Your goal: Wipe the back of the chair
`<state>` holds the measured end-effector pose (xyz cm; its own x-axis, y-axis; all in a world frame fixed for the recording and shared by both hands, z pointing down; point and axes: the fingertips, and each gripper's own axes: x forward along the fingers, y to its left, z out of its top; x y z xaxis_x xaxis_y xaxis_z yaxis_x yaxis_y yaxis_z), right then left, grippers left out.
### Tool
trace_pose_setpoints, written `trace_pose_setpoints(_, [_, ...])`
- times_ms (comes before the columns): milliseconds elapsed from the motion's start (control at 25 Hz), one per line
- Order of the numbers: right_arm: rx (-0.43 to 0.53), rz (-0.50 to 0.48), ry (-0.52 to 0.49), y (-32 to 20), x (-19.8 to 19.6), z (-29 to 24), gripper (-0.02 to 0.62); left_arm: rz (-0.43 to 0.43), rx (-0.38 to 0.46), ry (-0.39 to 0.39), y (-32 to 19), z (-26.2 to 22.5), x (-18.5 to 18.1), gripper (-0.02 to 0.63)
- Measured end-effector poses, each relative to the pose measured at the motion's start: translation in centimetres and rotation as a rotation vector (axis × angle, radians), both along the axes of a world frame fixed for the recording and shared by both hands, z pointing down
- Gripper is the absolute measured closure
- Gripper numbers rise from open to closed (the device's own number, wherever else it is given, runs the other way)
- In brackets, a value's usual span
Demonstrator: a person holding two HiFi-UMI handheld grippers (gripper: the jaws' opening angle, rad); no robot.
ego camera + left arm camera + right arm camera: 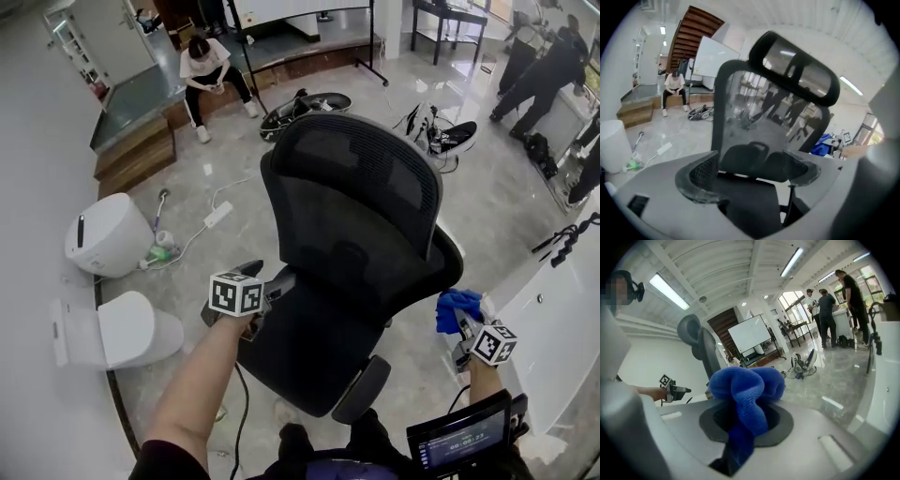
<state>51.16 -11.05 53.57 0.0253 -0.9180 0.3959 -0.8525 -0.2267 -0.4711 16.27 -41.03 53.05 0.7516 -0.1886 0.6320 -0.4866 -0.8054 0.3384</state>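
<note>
Two hand-held grippers flank a black mesh office chair (361, 234), which stands on a glossy grey floor (225, 159) and is seen from steeply above. The chair's back rises at the far side, with the seat (309, 347) and one armrest (361, 389) nearer the camera.

Left gripper (272, 281): at the seat's left edge, its marker cube (234, 293) facing up. Its own view shows both jaws spread apart with nothing between them. Beyond them lie the seat, the see-through mesh back and the headrest (797, 70). Whether the gripper touches the seat's edge cannot be told from above, since the two overlap in that view.

Right gripper (466, 328): at the chair's right side, apart from the seat. Its jaws are pinched on a blue cloth (455, 307), which bunches in thick folds above the pads and trails down between them. The cloth lies clear of the chair's back — no part of it rests on the mesh.

Surroundings, placed from the chair:
- left of it, two white rounded units (108, 234) against the wall, with a white power strip (217, 214) on the floor between them and the chair
- beyond its back, a seated person (211, 70) on a low wooden step
- far right beyond it, standing people (544, 75) in dark clothing
- nearer than the seat, at the lower right, a small screen (459, 436) worn by the person holding the grippers
</note>
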Motion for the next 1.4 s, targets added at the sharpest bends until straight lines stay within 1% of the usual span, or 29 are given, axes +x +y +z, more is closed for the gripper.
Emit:
trace_pose_setpoints(120, [0.067,-0.022,0.067,0.0,3.3,-5.3,0.531,0.064,0.065,0.179,5.8,-9.9,7.7,0.167])
trace_pose_setpoints(160, [0.081,-0.033,0.084,0.2,4.2,-7.0,0.532,0.092,0.078,0.222,8.2,-12.9,10.0,0.164])
trace_pose_setpoints(240, [0.104,-0.051,0.100,0.6,5.6,-9.8,0.532,0.154,0.109,0.277,12.9,-17.8,14.1,0.128])
trace_pose_setpoints(320, [0.128,-0.068,0.103,0.6,6.6,-12.0,0.532,0.195,0.155,0.299,16.3,-21.5,17.6,0.077])
trace_pose_setpoints(400, [0.147,-0.095,0.108,0.1,7.3,-13.7,0.532,0.200,0.205,0.285,18.0,-23.6,20.3,0.036])
trace_pose_setpoints(440, [0.153,-0.110,0.110,-0.2,7.5,-14.4,0.531,0.188,0.229,0.263,18.3,-24.1,21.4,0.035])
trace_pose_setpoints(520, [0.160,-0.133,0.109,-0.6,7.6,-15.4,0.531,0.137,0.263,0.211,18.1,-24.3,23.1,0.037])
trace_pose_setpoints(600, [0.161,-0.153,0.099,-0.4,7.4,-15.8,0.532,0.066,0.288,0.162,17.4,-24.1,23.9,0.043])
trace_pose_setpoints(720, [0.161,-0.171,0.083,0.5,7.1,-15.6,0.532,-0.025,0.341,0.104,16.2,-23.3,24.3,0.138])
trace_pose_setpoints(800, [0.163,-0.169,0.073,1.1,7.3,-15.5,0.532,-0.049,0.374,0.078,15.6,-22.9,24.5,0.251])
trace_pose_setpoints(1000, [0.166,-0.150,0.051,2.8,7.6,-15.0,0.531,-0.056,0.400,0.027,15.8,-22.8,25.1,0.361])
trace_pose_setpoints(1080, [0.159,-0.138,0.045,3.6,7.7,-14.6,0.531,-0.050,0.398,0.015,16.1,-22.9,25.0,0.383])
trace_pose_setpoints(1160, [0.145,-0.127,0.046,4.4,7.7,-14.1,0.531,-0.036,0.395,0.016,16.7,-22.8,24.7,0.390])
trace_pose_setpoints(1280, [0.134,-0.115,0.048,5.5,7.3,-14.0,0.531,-0.008,0.397,0.034,18.3,-22.8,24.0,0.397])
trace_pose_setpoints(1400, [0.130,-0.093,0.061,6.6,6.8,-14.5,0.531,0.040,0.397,0.063,20.5,-23.2,23.3,0.408])
